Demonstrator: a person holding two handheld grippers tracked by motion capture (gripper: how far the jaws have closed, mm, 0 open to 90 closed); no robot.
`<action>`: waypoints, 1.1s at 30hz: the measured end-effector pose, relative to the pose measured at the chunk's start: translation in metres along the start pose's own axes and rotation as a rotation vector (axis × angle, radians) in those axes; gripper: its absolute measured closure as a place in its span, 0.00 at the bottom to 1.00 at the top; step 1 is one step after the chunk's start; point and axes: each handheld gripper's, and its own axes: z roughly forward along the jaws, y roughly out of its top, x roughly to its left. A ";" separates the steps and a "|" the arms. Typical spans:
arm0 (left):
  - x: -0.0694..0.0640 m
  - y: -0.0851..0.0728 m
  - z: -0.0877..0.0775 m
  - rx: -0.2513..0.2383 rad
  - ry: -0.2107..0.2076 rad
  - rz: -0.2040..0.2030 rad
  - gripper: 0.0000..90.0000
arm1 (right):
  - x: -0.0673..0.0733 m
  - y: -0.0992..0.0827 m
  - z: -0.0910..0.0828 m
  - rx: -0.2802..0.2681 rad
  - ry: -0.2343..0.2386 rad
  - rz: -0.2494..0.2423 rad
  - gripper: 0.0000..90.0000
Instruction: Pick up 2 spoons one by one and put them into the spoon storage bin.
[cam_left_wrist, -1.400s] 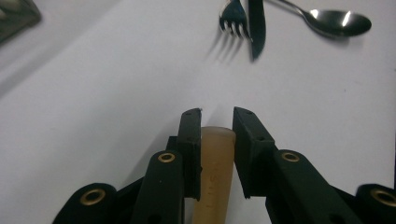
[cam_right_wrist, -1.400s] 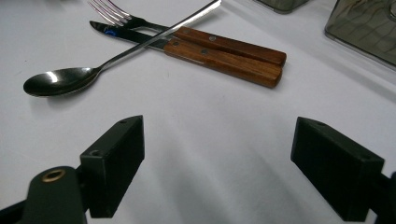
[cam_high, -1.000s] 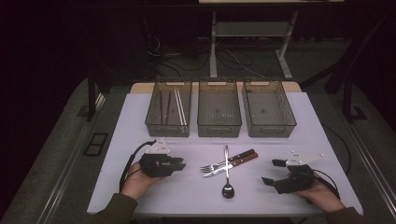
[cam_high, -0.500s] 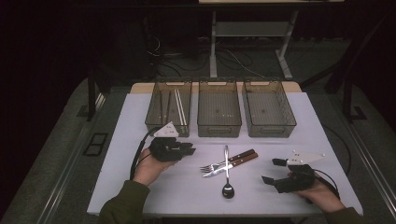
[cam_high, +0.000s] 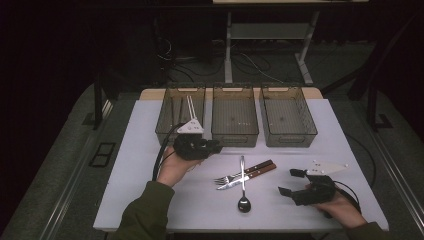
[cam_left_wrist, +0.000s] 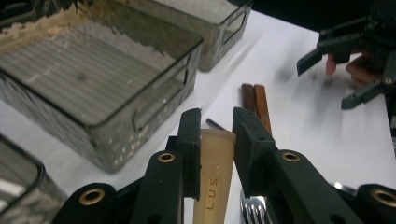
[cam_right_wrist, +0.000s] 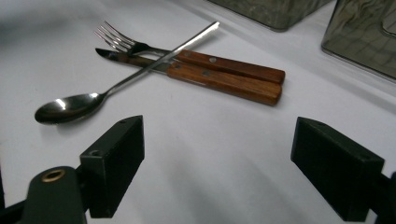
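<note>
Item held: one pale beige handle marked LUSN (cam_left_wrist: 214, 179), which I am clamping upright between the jaws of my left hand-held gripper (cam_left_wrist: 215, 123), the pads pressing both its flat sides so it is staying steady as I am carrying it; what sits at its other end I cannot tell. Just ahead of that hand-held gripper three smoky plastic bins (cam_high: 234, 114) are standing in a row, presumably one for each kind of cutlery; the one nearest it (cam_high: 179, 112) is already holding two thin pale sticks (cam_high: 190, 106). My right hand-held gripper (cam_right_wrist: 217, 154) is resting on the counter (cam_high: 135, 150) with jaws wide apart and gripping nothing, apparently waiting. Ahead of it are lying one spoon (cam_right_wrist: 70, 107), one fork (cam_right_wrist: 116, 41) and one knife (cam_right_wrist: 187, 70), both wooden-handled, crossed in a loose heap.
</note>
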 end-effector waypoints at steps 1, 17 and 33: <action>0.000 0.002 0.001 -0.005 0.000 0.002 0.81 | 0.001 0.000 0.001 0.001 0.005 -0.002 0.19; 0.014 0.050 0.031 -0.078 0.002 -0.012 0.81 | 0.003 0.000 0.004 0.012 0.007 -0.007 0.17; 0.054 0.099 0.073 -0.084 0.093 -0.048 0.80 | 0.004 0.001 0.001 -0.002 0.016 -0.008 0.17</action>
